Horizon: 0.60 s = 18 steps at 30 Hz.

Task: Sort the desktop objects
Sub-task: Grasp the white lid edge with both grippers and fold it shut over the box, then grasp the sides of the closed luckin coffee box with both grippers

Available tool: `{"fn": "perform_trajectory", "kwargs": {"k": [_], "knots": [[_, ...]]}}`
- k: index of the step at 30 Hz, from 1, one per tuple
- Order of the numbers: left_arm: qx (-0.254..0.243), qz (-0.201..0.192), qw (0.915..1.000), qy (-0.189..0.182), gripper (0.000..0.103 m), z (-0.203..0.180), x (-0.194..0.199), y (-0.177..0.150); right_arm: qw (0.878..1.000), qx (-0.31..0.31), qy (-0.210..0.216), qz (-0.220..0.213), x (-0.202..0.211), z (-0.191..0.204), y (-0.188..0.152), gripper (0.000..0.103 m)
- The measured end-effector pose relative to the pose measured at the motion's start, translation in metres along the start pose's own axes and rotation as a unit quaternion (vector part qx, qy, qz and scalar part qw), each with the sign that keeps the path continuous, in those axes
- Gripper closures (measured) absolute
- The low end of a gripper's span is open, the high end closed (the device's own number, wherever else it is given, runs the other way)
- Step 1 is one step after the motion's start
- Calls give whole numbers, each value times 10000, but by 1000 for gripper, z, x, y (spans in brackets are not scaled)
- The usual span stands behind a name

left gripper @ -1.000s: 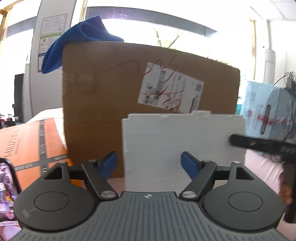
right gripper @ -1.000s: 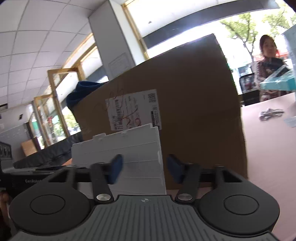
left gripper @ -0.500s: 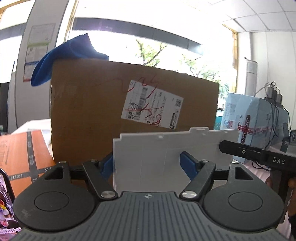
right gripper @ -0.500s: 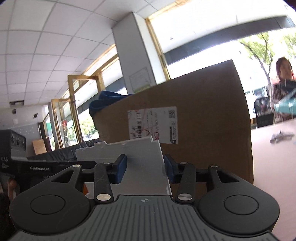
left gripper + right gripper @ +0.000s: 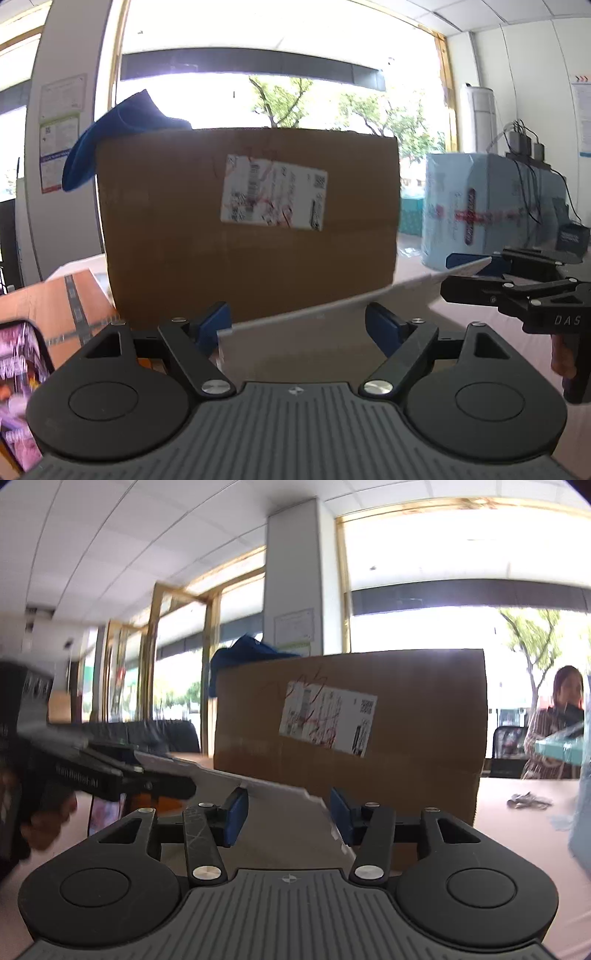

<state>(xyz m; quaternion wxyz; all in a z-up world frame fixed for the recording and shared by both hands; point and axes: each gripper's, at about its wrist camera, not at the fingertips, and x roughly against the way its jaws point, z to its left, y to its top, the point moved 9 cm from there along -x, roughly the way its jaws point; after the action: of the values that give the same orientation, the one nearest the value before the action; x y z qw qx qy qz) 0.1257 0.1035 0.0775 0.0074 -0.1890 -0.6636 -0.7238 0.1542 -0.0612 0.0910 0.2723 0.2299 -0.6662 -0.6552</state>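
A white foam board (image 5: 295, 339) hangs tilted almost flat in front of a big cardboard box (image 5: 177, 240). In the left wrist view my left gripper (image 5: 299, 325) stands wide open, with the board's near end across the gap between its blue pads. The far end rises to the right into my right gripper (image 5: 469, 275). In the right wrist view my right gripper (image 5: 286, 810) is shut on the foam board (image 5: 221, 775), whose right edge lies against the right pad. The left gripper (image 5: 155, 775) shows blurred at the board's other end.
A blue cloth (image 5: 122, 125) lies on top of the cardboard box (image 5: 424, 720). A light-blue wrapped pack (image 5: 480, 206) stands to the right and an orange carton (image 5: 55, 306) to the left. A person (image 5: 554, 723) stands beyond the pink table (image 5: 517, 830), where small metal items (image 5: 528, 800) lie.
The board stood upright against the box and now lies tilted nearly flat between both grippers. The right jaws narrowed onto it. The left jaws kept their width.
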Motion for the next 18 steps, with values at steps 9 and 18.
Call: {"fn": "perform_trajectory", "kwargs": {"k": [9,18], "knots": [[-46,24,10000,15,25,-9,45,-27,9976,527,-177,418,32,21,-27,49],[420,-194,9981,414,59,2,65,-25,9951,-885,-451,36,57,10,-19,85]]}}
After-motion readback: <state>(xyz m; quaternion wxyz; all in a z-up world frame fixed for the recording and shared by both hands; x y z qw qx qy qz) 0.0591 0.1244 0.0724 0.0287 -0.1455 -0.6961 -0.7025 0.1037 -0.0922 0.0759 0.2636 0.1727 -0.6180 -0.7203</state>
